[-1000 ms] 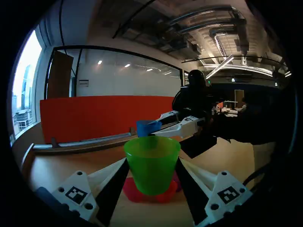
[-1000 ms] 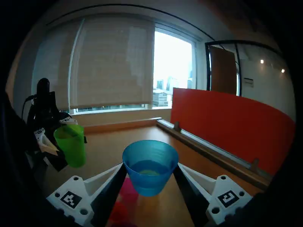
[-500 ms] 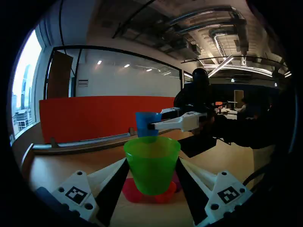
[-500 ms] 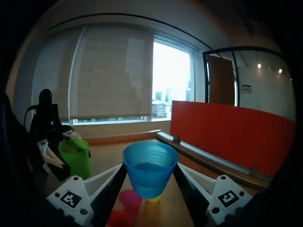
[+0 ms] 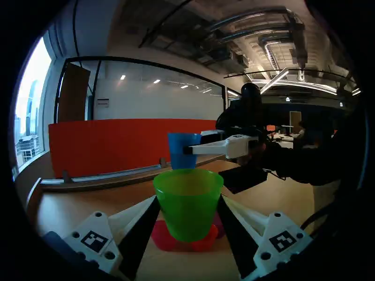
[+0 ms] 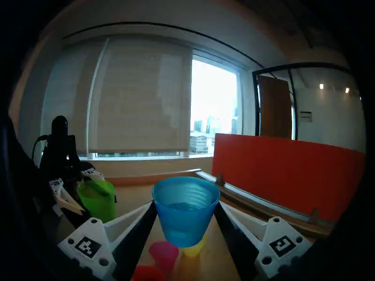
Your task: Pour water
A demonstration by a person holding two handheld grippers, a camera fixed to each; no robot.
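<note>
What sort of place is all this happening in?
Probably an open-plan office: a wooden desk with an orange divider panel, a glass-walled room behind it, and exposed ceiling ducts.

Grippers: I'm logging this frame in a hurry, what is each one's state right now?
Left gripper: shut on the green cup.
Right gripper: shut on the blue cup.

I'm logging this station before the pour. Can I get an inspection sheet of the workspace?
Surface: wooden desk, dry as far as visible.
Job's things: green cup, upright; blue cup, upright, with water in it.
Clutter: pink cup, yellow cup and red cup on the desk.
Grippers: left gripper shut on the green cup; right gripper shut on the blue cup.
Cables: one dark cable.
Surroundings: orange partition, window, lowered blind.
</note>
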